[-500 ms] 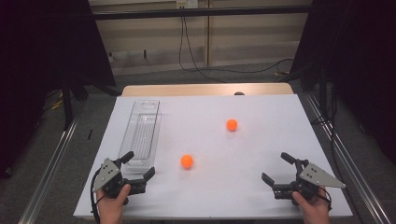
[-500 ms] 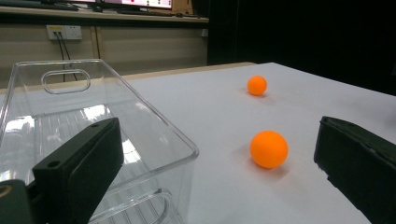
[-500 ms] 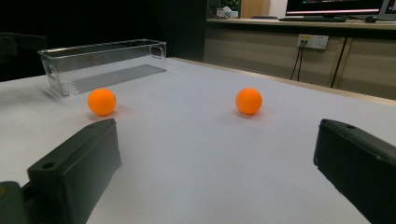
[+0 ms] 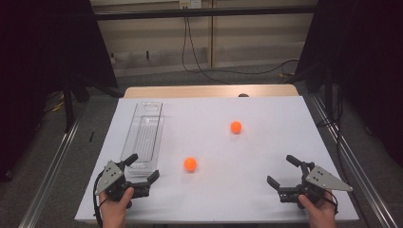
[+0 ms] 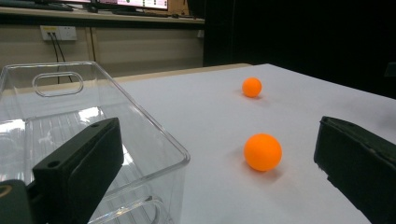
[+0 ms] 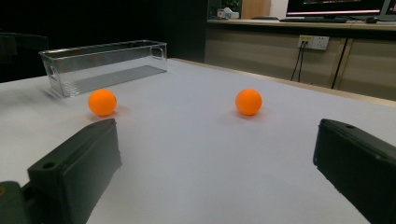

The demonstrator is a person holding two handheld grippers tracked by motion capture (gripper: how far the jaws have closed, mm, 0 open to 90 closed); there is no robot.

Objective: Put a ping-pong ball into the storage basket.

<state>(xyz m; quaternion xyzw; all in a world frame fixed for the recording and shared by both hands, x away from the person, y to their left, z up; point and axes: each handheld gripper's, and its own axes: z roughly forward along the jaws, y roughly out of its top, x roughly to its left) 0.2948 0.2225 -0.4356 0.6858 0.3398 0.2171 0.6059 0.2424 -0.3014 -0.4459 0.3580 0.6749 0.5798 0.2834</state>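
Hiding tray's (image 5: 93, 121) near corner: left jaw.

One high forward-down view, two low table-level views, all sharing both orange balls (image 4: 190, 164) and clear tray (image 4: 142, 137).

A white-topped table (image 4: 266, 190) stands on grey floor (image 4: 228, 78). Behind it a beige wall (image 4: 247, 33) carries a socket (image 4: 188, 4) with black cables (image 4: 190, 47); dark curtains (image 4: 47, 42) flank both sides.
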